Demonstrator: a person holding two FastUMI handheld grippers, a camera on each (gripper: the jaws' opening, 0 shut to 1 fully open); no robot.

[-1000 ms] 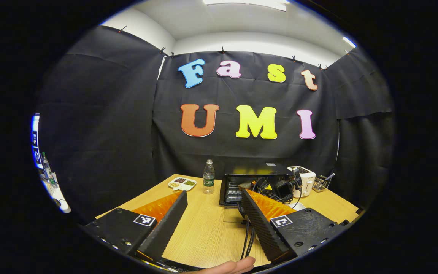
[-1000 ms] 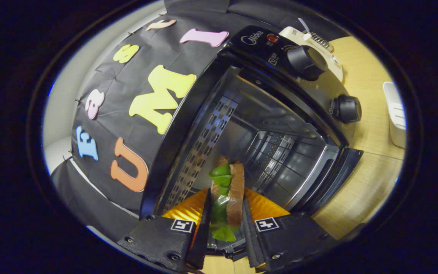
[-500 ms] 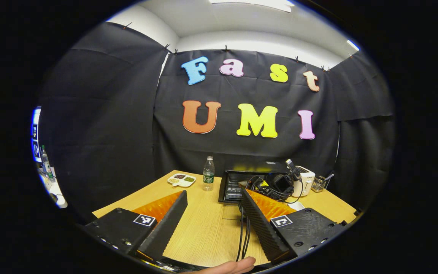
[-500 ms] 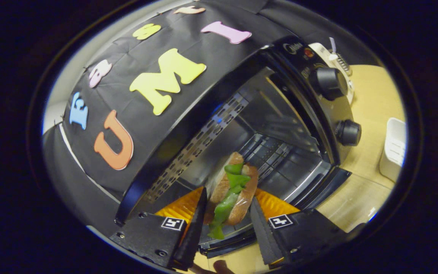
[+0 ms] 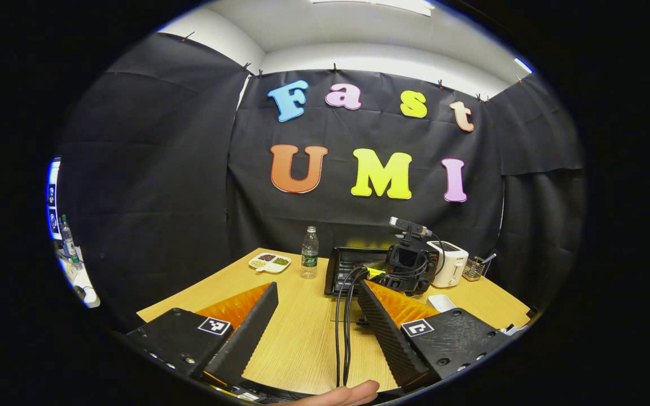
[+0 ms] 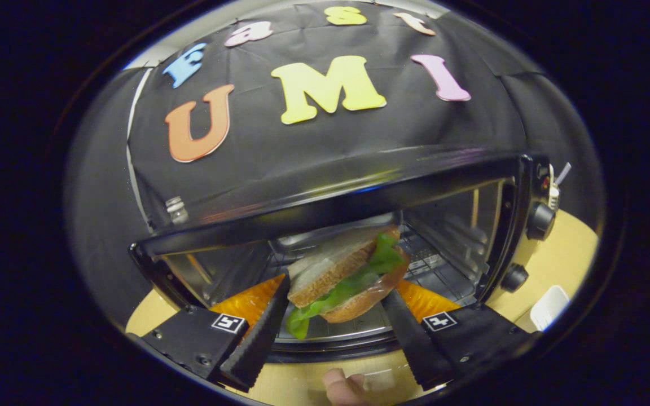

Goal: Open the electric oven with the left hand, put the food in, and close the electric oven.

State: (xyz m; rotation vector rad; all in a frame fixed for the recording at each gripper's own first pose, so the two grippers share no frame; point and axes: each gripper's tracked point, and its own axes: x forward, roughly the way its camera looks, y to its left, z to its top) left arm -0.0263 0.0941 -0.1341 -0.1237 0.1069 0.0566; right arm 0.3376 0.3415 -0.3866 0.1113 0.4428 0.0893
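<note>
Sandwich (image 6: 347, 273) = two slices of brown bread w/ a green lettuce leaf spilling out the near-left edge; looks wrapped in clear film, glossy on the lower slice. It sits tilted, far end higher, in the mouth of the electric oven (image 6: 325, 203), over the wire rack (image 6: 432, 265) and the front lip. The right gripper (image 6: 333, 321) is spread: its fingers stand either side of the sandwich, the left one close to or touching the bread's near corner, the right one beside the bottom crust; can't tell if either presses, so not a firm clench. Oven cavity is open toward the camera, shiny side walls L and R w/ free room on both sides of the food; top edge of the opening hangs just above the upper slice. Two knobs (image 6: 535, 221) on the oven's right panel, a white tray (image 6: 548, 307) on the table (image 6: 562, 259) beyond them. A fingertip (image 6: 339, 383) shows at the bottom. In the left gripper view, the left gripper (image 5: 316, 332) is released, fingers wide apart w/ nothing between, hovering over bare wood tabletop (image 5: 302, 338), well back from the oven (image 5: 353, 265). The other gripper's camera unit (image 5: 409, 262) is in front of the oven, its cables (image 5: 342, 327) trailing back across the table between the left fingers. Left of the oven: water bottle (image 5: 309, 254), then a divided snack plate (image 5: 269, 262). Right of it: white toaster (image 5: 450, 265), a wire holder (image 5: 474, 269). Open tabletop to the left and front.
</note>
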